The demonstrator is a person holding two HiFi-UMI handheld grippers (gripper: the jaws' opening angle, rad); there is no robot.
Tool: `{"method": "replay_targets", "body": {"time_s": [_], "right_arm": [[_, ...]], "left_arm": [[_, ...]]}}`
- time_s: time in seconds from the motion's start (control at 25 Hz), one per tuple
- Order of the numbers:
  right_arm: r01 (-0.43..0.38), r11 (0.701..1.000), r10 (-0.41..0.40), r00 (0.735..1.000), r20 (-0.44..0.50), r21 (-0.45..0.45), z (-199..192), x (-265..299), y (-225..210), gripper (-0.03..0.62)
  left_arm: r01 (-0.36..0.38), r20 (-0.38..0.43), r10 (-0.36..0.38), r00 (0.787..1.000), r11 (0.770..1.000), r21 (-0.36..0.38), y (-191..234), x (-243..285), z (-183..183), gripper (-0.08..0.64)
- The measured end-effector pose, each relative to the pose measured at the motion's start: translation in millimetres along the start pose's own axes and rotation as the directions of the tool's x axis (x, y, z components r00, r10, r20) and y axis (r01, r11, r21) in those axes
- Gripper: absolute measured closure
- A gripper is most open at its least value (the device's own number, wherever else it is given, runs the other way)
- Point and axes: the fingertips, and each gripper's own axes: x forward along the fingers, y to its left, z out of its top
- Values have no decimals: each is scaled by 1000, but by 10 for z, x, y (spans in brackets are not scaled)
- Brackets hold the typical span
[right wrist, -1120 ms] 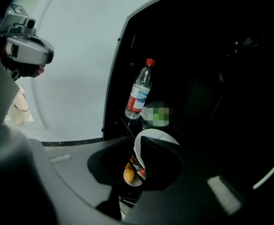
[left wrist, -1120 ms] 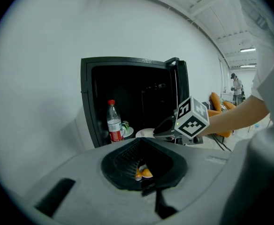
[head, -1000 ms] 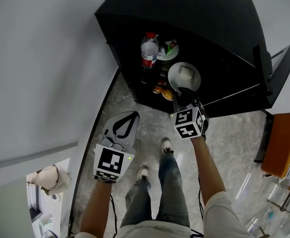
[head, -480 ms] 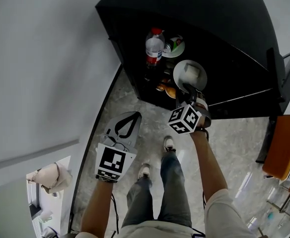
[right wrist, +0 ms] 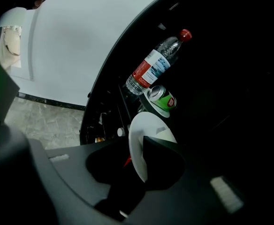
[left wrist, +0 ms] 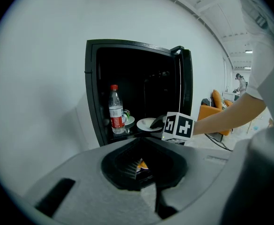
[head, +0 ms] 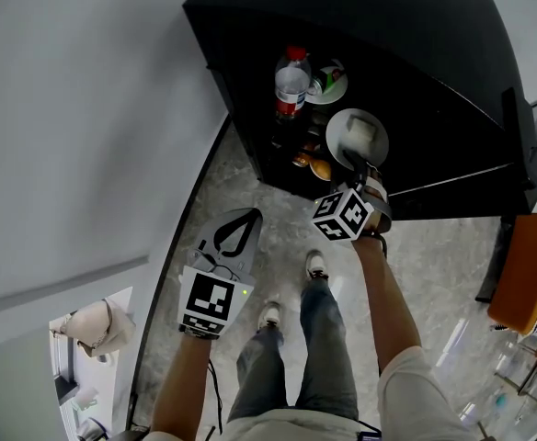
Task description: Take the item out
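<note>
White wall (head: 85, 108) and grey marbled floor (head: 241, 177) frame a black cabinet (head: 434, 81), whose door (left wrist: 186, 90) is swung open at its right side. The right gripper (head: 354, 161) is reached into the cabinet at the front edge of the upper shelf, and its jaws are closing with the near rim of a white plate (head: 337, 141) set between them; in the right gripper view one jaw is seen lying over the plate's top face, while a firm pinch on the rim is not shown. The plate is carried flat on the shelf, towards its right part, and a pale block (head: 363, 131) is seen resting on it. Behind it, nearer the back edge of the shelf, a small plate (head: 338, 93) is set with a green can (right wrist: 163, 96) lying on it. Just beside that, at the left end of the shelf, a clear bottle (head: 291, 83) with a red cap and red label is stood upright. On the lower shelf, below the white plate, orange-brown food (head: 316, 165) is glimpsed, too dark to be told apart. The left gripper (head: 247, 212) is held low over the floor, well apart from the cabinet, with its jaw tips drawn together and nothing between them. An orange chair (head: 521, 265) is seen at the right.
</note>
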Motion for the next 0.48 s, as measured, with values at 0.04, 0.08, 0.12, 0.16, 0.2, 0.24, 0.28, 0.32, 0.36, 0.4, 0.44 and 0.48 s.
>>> {"method": "replay_targets", "body": {"time_s": [0.04,0.08,0.12,0.16,0.2,0.24,0.28,0.32,0.36,0.4,0.44,0.48], "right_arm": [[10,1000,-10,1000,-1,-15,0,-2,0,498],[22,999,-23,1000,-2,-33,-2,-6,0,503],[35,998,-35,999,-4,-54,-6,-11,2,507],[46,996,-46,999,-5,-75,-11,-17,5,512],[54,994,-55,998,-6,-97,-14,-23,10,516],[59,991,-60,998,-5,-117,-15,-28,18,520],[62,989,-63,998,-4,-136,-15,-34,27,523],[65,986,-66,998,-2,-156,-13,-41,37,525],[69,982,-70,998,0,-176,-11,-50,46,527],[77,977,-78,997,2,-199,-10,-63,54,530],[88,971,-89,996,5,-223,-7,-78,61,535],[103,963,-104,995,8,-248,-2,-95,65,541]], "left_arm": [[0,-1,0,1000,1000,-1,-5,-6,-8,557],[-1,-2,1,1000,1000,-2,-10,-13,-16,557],[0,-3,0,1000,1000,-2,-13,-22,-23,557],[0,-3,0,1000,1000,-1,-13,-33,-32,557],[-1,-4,1,1000,1000,-1,-8,-46,-42,557],[-4,-4,4,1000,1000,-1,1,-62,-53,557],[-7,-5,7,1000,1000,-1,14,-77,-66,557],[-11,-6,11,1000,1000,-2,29,-91,-78,557],[-15,-6,15,1000,1000,-3,42,-104,-88,557],[-18,-7,18,1000,1000,-4,51,-115,-96,557],[-21,-6,21,1000,1000,-5,57,-126,-102,557],[-22,-6,22,1000,1000,-5,58,-137,-108,557]]}}
